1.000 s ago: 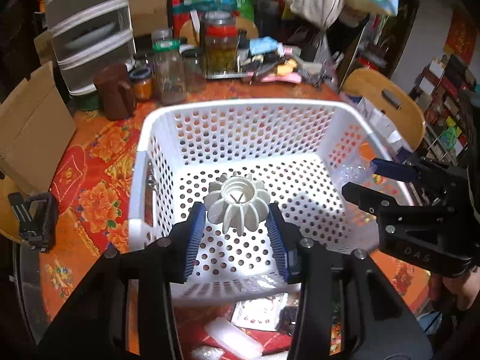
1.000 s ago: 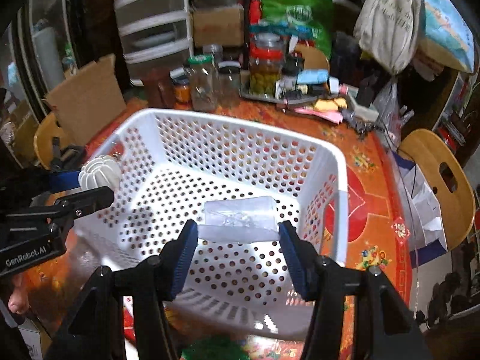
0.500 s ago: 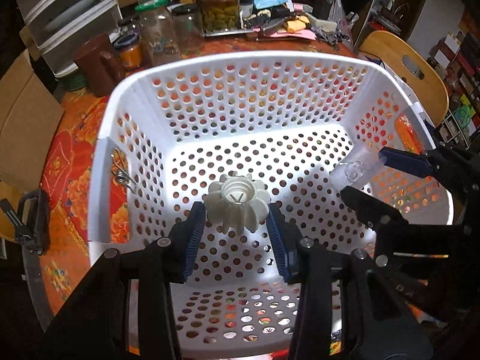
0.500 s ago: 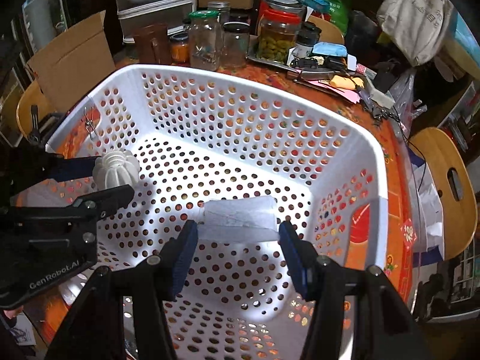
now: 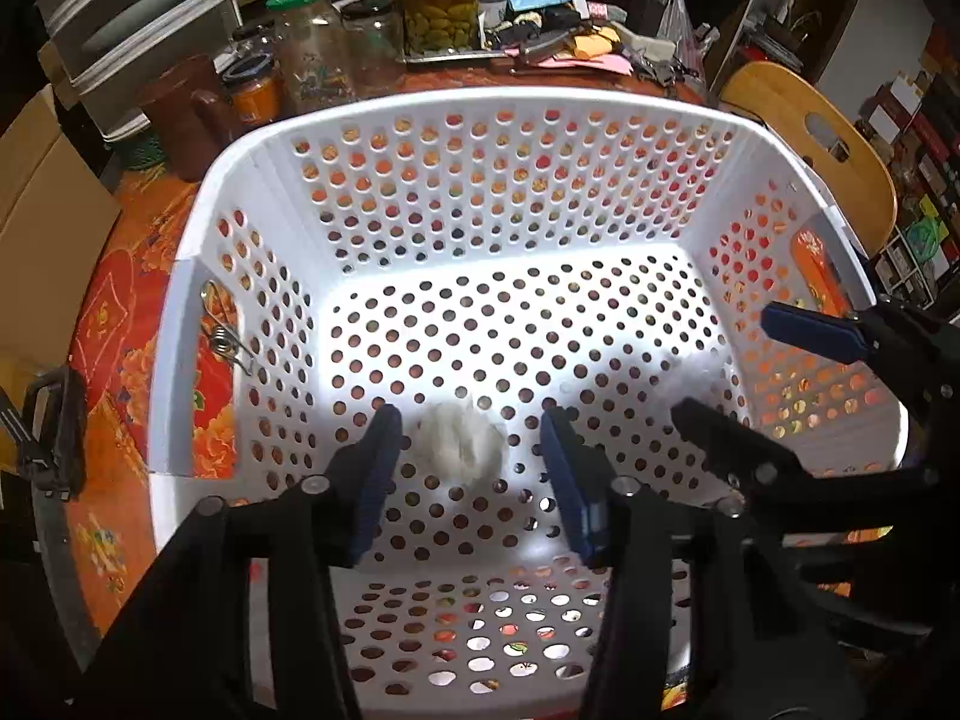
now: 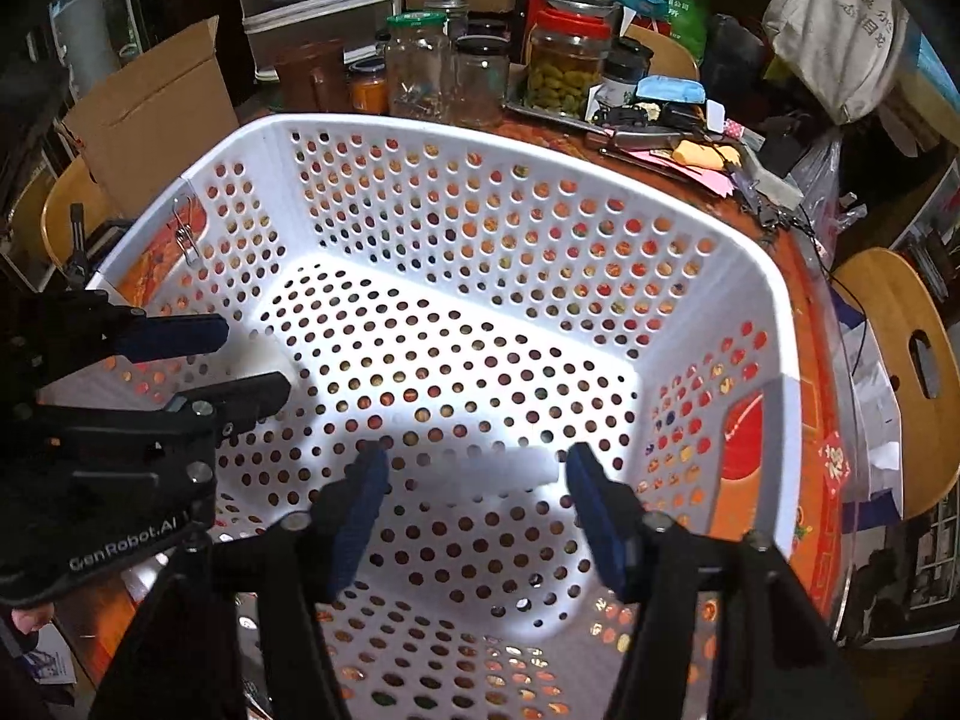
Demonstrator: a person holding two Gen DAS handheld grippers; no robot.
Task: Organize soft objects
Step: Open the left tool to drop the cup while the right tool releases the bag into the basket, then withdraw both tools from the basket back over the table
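Inside the white perforated basket (image 5: 528,120), which is sitting on the orange flowered tabletop (image 5: 114,324), both claws are pointing steeply down at the basket floor. The left claw (image 5: 468,468) is standing spread, its jaws having just been opening; the white ribbed ball (image 5: 459,444) is lying blurred between the blue pads (image 5: 375,468), with a gap showing on each side, so neither pad is pressing on it. The ball is positioned at the near left part of the basket floor. The right claw (image 6: 474,498) is likewise standing spread, its jaws having just been opening; the clear soft packet (image 6: 498,471) is showing as a pale blur between the pads (image 6: 600,516), apparently free of both. The packet is positioned at the near right part of the basket floor. In the right wrist view the left claw is entering from the left edge. Glass jars (image 6: 420,66) and a cardboard box (image 6: 150,120) are standing at the far edge of the tabletop, behind the basket. A metal clip (image 5: 225,339) is hanging on the left wall of the basket.
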